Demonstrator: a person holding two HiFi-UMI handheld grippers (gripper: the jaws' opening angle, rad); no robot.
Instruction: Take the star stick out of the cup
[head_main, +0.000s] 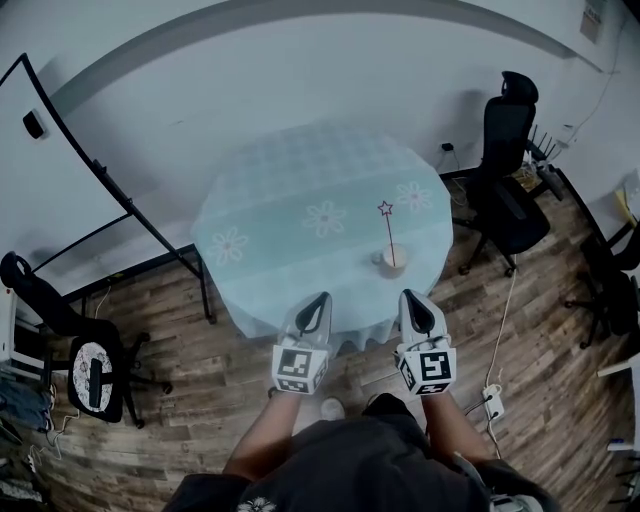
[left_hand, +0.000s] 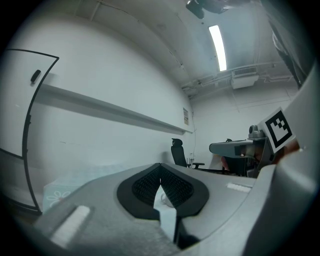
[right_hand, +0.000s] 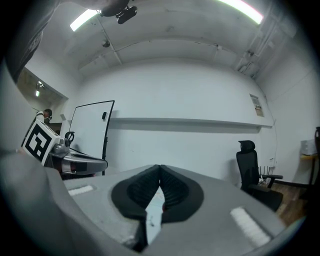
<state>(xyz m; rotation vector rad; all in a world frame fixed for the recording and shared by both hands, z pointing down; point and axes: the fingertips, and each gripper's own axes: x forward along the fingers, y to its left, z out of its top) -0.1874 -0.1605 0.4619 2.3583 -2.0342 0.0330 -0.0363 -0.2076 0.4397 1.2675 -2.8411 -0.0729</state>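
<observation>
Left gripper (head_main: 321, 298) and right gripper (head_main: 408, 296), jaws clenched empty; star stick (head_main: 388, 230) stands in cup (head_main: 391, 260) beyond.

No writing can be read; the wall notice (right_hand: 257, 105) is too small to make out.

Tablecloth (head_main: 300, 180) dyed pale teal, white daisies printed on. Star stick (head_main: 388, 232) tipped pinkish-red. Cup (head_main: 391, 259) seen as off-white. Left gripper (head_main: 322, 298), right gripper (head_main: 408, 296) finished light grey, marked with black-white squares. Floor (head_main: 540, 330) grained brown.
</observation>
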